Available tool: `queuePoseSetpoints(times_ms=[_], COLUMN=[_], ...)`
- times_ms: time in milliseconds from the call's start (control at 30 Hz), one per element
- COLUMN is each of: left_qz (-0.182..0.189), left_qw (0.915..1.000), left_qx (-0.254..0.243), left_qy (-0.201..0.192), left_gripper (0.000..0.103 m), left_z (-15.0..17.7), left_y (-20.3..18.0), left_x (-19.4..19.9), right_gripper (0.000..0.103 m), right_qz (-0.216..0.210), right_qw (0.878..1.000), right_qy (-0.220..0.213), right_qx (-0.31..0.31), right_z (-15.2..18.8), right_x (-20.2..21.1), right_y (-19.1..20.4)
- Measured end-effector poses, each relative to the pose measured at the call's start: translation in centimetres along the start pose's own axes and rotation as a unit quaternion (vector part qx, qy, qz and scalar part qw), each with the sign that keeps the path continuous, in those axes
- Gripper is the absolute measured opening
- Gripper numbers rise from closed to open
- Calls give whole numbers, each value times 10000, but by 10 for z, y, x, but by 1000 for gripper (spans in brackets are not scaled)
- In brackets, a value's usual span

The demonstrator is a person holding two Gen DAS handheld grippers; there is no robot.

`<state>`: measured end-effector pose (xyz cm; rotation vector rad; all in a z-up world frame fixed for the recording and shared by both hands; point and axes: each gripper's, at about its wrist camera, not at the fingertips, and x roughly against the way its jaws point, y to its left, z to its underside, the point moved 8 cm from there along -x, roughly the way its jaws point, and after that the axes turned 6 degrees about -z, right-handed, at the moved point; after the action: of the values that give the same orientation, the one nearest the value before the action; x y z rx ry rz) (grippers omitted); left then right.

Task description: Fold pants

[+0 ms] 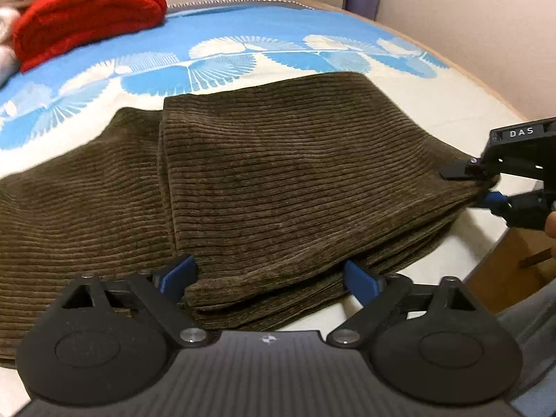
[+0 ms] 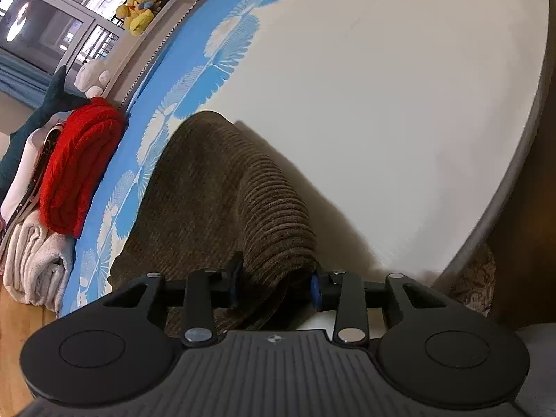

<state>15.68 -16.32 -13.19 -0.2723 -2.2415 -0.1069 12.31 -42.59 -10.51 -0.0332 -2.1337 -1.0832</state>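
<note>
Dark brown corduroy pants (image 1: 243, 180) lie folded over on a bed with a blue and white sheet (image 1: 215, 38). My left gripper (image 1: 269, 278) is open, its blue pads on either side of the near folded edge. My right gripper (image 1: 476, 184) shows at the right in the left wrist view, shut on the far right corner of the pants. In the right wrist view the right gripper (image 2: 274, 285) clamps a thick bunch of the pants (image 2: 208, 191), lifted a little off the sheet.
A red folded blanket (image 1: 87, 14) lies at the bed's back left, with white towels (image 2: 31, 264) beside it. Stuffed toys (image 2: 139, 3) sit on a ledge behind the bed. The bed's edge (image 2: 521, 160) and a wooden cabinet (image 1: 510, 267) are to the right.
</note>
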Motion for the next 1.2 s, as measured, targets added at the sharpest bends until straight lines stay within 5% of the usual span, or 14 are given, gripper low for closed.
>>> queuePoseSetpoints(times_ms=[67, 167, 267, 367, 500, 600, 667, 700, 867, 1000, 1067, 1100, 1133, 1200], left_qz=[344, 913, 1253, 1414, 1298, 1146, 912, 946, 689, 14, -159, -264, -523, -458], left_qw=[9988, 9881, 9673, 9371, 9195, 9096, 9026, 9021, 9173, 9334, 9407, 9456, 9488, 9525], left_qx=[315, 1214, 2204, 3149, 3655, 3983, 4206, 4210, 3921, 3579, 3362, 3207, 3081, 2998], left_qy=[136, 240, -109, -510, -634, -291, -13, 45, -60, 272, 421, 473, 470, 291], left_gripper=[99, 99, 102, 103, 103, 103, 103, 103, 103, 102, 85, 57, 41, 30], left_z=[2, -8, -21, -32, -24, 2, 23, 27, 19, 33, 37, 37, 36, 28], left_y=[14, 56, 131, 222, 312, 351, 363, 364, 359, 348, 341, 336, 335, 336], left_x=[8, 32, 73, 114, 136, 117, 99, 95, 98, 94, 89, 88, 91, 106], right_gripper=[32, 30, 29, 29, 30, 42, 48, 51, 67, 73, 73, 73, 73, 73], right_qz=[108, 153, -125, -547, -1615, -2582, -2700, -2730, -2968, -2695, -2527, -2451, -2409, -2415], right_qw=[9971, 9734, 9345, 8792, 8020, 7665, 7637, 7740, 7867, 8046, 8142, 8202, 8253, 8364], right_qy=[-303, -849, -1151, -1301, -673, 681, 1832, 2009, 1796, 1192, 1005, 975, 997, 1021], right_qx=[684, 2124, 3365, 4551, 5711, 5841, 5570, 5348, 5107, 5156, 5129, 5077, 5010, 4814], right_z=[0, 15, 52, 115, 242, 334, 369, 373, 320, 260, 243, 235, 228, 224], right_x=[10, 25, 27, 16, -18, -58, -78, -79, -40, -22, -26, -29, -34, -48], right_y=[32, 109, 199, 284, 355, 356, 339, 331, 314, 295, 285, 277, 271, 263])
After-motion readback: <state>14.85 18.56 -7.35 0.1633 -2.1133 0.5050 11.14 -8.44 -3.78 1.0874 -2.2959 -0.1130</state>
